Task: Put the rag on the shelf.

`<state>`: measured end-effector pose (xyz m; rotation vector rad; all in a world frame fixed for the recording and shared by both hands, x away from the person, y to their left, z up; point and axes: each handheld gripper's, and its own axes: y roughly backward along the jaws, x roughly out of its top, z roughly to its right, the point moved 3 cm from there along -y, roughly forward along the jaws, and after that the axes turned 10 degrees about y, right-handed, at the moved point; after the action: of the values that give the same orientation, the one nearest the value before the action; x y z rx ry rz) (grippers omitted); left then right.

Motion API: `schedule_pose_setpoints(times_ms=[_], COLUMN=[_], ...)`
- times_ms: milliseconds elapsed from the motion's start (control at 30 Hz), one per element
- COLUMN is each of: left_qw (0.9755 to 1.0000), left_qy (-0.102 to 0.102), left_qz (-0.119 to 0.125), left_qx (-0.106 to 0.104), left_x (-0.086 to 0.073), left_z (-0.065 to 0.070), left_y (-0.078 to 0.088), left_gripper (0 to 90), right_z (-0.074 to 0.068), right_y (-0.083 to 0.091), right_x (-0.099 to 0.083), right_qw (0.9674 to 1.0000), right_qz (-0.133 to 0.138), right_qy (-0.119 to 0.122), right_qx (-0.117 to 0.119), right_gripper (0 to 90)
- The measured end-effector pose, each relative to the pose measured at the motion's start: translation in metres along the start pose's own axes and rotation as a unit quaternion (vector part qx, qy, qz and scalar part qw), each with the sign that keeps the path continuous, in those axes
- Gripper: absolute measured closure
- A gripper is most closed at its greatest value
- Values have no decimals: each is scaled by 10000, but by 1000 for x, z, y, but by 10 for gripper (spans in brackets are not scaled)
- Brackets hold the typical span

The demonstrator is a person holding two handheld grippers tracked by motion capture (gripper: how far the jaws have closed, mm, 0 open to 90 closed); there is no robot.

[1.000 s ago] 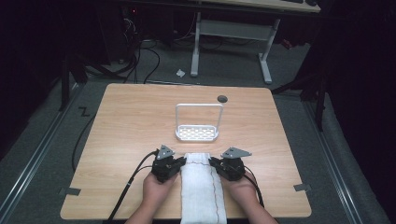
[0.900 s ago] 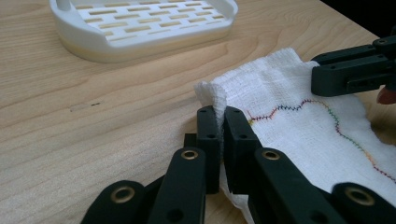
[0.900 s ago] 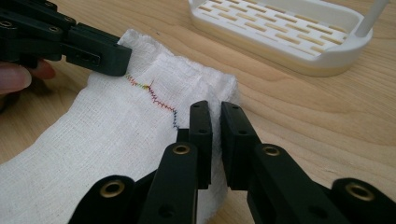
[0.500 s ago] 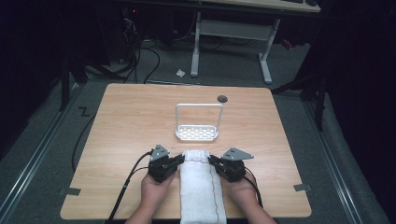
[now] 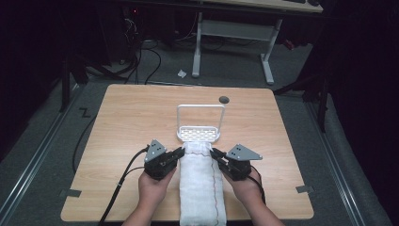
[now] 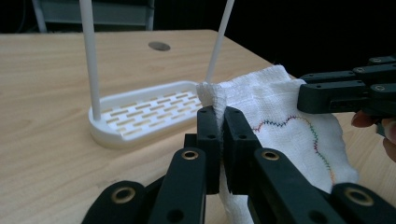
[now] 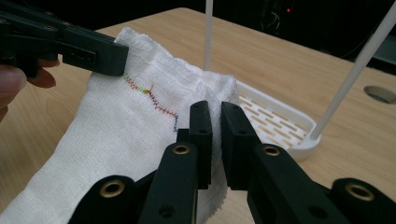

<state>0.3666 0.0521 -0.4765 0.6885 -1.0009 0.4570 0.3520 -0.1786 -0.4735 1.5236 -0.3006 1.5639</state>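
Each hand-held gripper is clamped on a far corner of the white cloth point(image 5: 202, 183): the left hand-held gripper point(image 5: 180, 154) pinches the corner at 10 o'clock, the right hand-held gripper point(image 5: 214, 154) the one at 2 o'clock. The cloth lies lengthwise at the near middle of the table point(image 5: 131, 122), its far edge raised just in front of the white rack point(image 5: 199, 134), which stands at 12 o'clock from it.

The work looks like hanging the cloth over the rack's top bar. To do that well, both corners should go up together and level, the edge kept taut between them so it does not sag. It should clear the bar before going forward. Neither grip should loosen until the cloth drapes on both sides.

Count: one cloth with a coloured stitched line, one rack, two grippers, one table with one round hole point(image 5: 224, 99) at its far edge.
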Motion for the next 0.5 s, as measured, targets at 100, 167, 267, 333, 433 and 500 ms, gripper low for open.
schedule_pose_setpoints(times_ms=[100,167,267,333,433,500], left_qw=[9999,9998,9994,9991,9985,9980], left_qy=[-54,-13,-55,-69,-82,-151], left_qz=[123,223,349,428,542,619], left_qx=[25,1,-12,-27,-37,-39], left_x=[10,17,29,38,50,58], left_z=[3,4,5,7,9,11], left_y=[5,9,14,18,23,26], left_gripper=[863,864,864,864,865,865], right_z=[2,4,7,9,11,13], right_y=[4,5,8,10,12,14], right_x=[11,19,31,39,50,57], right_qw=[9998,9996,9991,9986,9979,9975], right_qz=[158,253,405,502,612,677], right_qy=[56,41,6,11,52,52], right_qx=[-60,-88,-131,-157,-188,-206], right_gripper=[838,839,839,838,839,839])
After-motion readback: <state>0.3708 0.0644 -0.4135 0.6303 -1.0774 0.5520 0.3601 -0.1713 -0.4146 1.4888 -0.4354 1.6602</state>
